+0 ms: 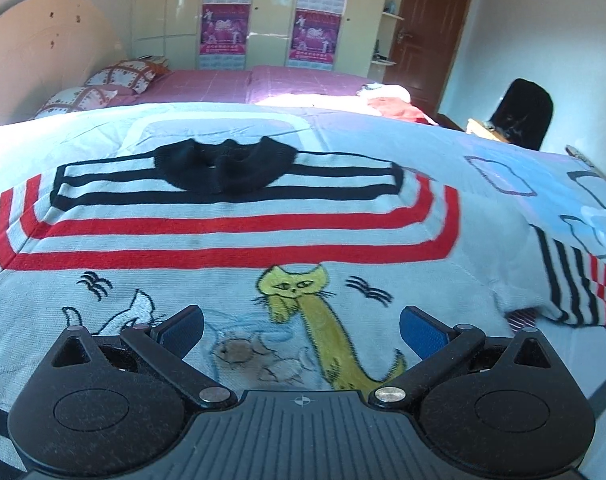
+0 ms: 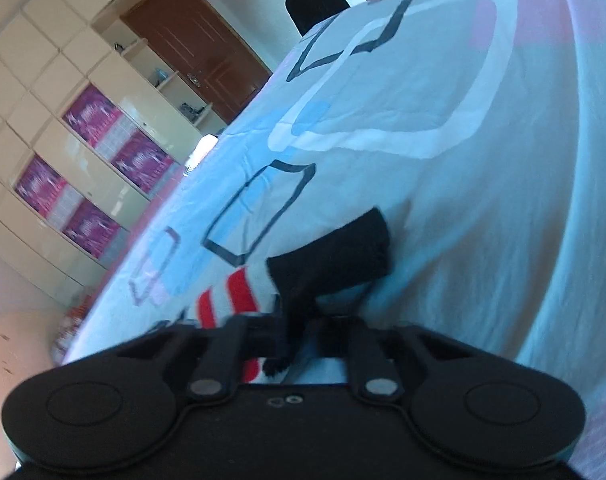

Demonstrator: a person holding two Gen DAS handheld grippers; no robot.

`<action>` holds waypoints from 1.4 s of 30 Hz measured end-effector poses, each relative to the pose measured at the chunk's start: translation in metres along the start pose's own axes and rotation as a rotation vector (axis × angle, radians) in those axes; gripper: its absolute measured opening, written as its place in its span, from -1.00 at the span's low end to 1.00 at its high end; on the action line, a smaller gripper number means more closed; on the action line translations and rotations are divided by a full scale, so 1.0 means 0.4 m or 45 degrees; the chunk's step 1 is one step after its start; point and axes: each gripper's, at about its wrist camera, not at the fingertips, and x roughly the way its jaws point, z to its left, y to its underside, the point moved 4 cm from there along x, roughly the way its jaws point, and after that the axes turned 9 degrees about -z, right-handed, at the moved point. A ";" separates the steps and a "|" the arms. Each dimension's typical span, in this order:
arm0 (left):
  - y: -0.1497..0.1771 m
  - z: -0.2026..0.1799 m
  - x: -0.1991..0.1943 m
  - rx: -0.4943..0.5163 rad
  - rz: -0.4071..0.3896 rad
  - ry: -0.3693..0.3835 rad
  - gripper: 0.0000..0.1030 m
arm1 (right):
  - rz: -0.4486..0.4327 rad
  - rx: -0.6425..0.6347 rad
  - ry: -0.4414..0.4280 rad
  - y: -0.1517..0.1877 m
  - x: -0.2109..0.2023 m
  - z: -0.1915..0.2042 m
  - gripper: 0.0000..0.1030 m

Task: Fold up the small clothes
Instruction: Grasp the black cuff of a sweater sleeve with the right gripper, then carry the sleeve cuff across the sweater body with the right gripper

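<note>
Your small knit sweater lies flat, front up, on the pale blue patterned bedspread of the bed, black collar toward the far edge and hem toward you. Its body runs away from you along the bed; the red and black chest stripes run across.

Your left gripper hovers over the lower front, above the yellow cat motif, with its blue pads spread wide and nothing between them.

The sweater's right sleeve stretches out toward the right edge of the bed, so your right hand is the nearer one to it. Your right gripper is clamped on that sleeve: the jaws stand closed with dark knit pinched between them, the black ribbed cuff sticking out just beyond the tips and the red-and-white stripes trailing off to the left of the fingers.

The sleeve's long axis points outward from the body, so the coming fold likely carries the cuff inward across the chest stripes, toward your left gripper's side.
</note>
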 end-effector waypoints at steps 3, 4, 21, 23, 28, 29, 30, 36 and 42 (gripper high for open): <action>-0.003 0.021 0.018 -0.015 0.005 -0.048 1.00 | -0.022 -0.216 0.058 0.019 0.002 0.017 -0.87; -0.003 0.025 0.027 -0.020 0.019 -0.058 1.00 | -0.022 -0.216 0.058 0.019 0.002 0.017 -0.89; -0.018 0.160 -0.022 0.001 -0.004 -0.195 1.00 | -0.070 -0.353 0.018 0.002 -0.027 0.172 -0.85; -0.024 0.209 -0.033 -0.015 -0.009 -0.220 1.00 | -0.079 -0.387 -0.062 0.019 -0.042 0.251 -0.85; -0.040 0.330 -0.063 -0.051 -0.029 -0.247 1.00 | -0.048 -0.444 -0.272 0.124 -0.087 0.469 -0.85; -0.042 0.354 -0.068 -0.058 -0.033 -0.253 1.00 | -0.031 -0.455 -0.308 0.157 -0.093 0.515 -0.85; -0.042 0.377 -0.074 -0.064 -0.036 -0.253 1.00 | -0.016 -0.463 -0.339 0.187 -0.098 0.553 -0.85; -0.031 0.517 -0.107 -0.109 -0.033 -0.266 1.00 | 0.168 -0.535 -0.514 0.424 -0.111 0.782 -0.85; -0.010 0.624 -0.137 -0.176 -0.026 -0.298 1.00 | 0.285 -0.594 -0.574 0.557 -0.120 0.883 -0.85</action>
